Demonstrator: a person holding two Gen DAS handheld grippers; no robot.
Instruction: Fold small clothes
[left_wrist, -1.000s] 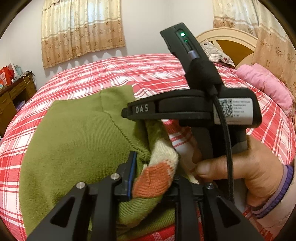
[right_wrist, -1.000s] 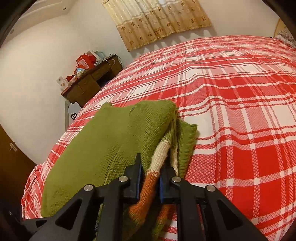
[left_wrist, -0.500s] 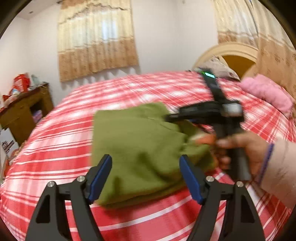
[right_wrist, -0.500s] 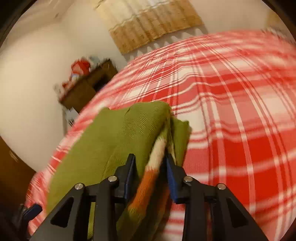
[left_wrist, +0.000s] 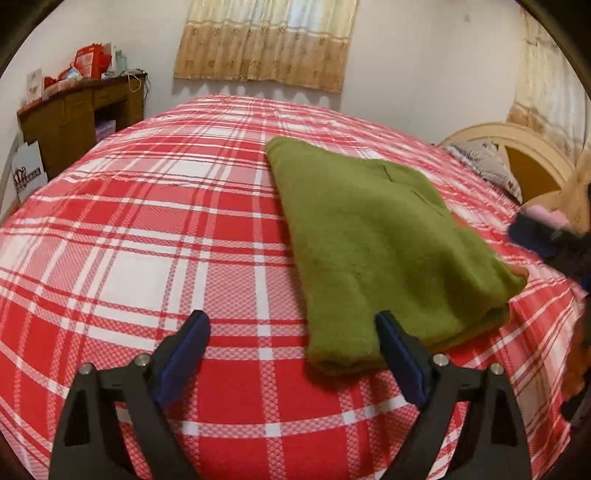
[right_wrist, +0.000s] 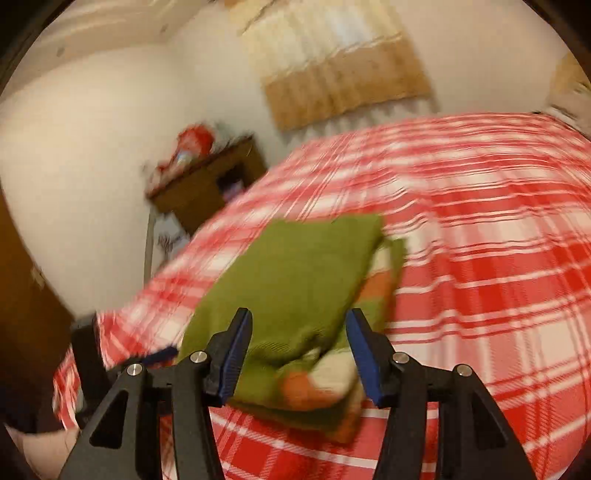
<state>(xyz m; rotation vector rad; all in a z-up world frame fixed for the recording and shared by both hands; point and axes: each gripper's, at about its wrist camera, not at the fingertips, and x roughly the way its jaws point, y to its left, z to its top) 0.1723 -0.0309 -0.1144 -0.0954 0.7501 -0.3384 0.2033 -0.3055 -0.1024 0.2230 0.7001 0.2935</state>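
A green knitted garment (left_wrist: 380, 240) lies folded on the red plaid bed (left_wrist: 147, 221). In the right wrist view it (right_wrist: 295, 280) shows orange and cream stripes at its near edge. My left gripper (left_wrist: 291, 354) is open and empty, just in front of the garment's near left corner. My right gripper (right_wrist: 299, 354) is open and empty, its jaws standing to either side of the garment's near end without holding it. The right gripper also shows blurred at the right edge of the left wrist view (left_wrist: 546, 243).
A wooden desk (left_wrist: 74, 114) with red items stands by the wall at the left of the bed. A curtain (left_wrist: 266, 40) hangs behind. A headboard (left_wrist: 517, 147) and pillows (left_wrist: 484, 162) are at the right.
Both grippers let go of the garment's striped edge, opened wide and pulled back. The garment now lies flat and folded on the bed.
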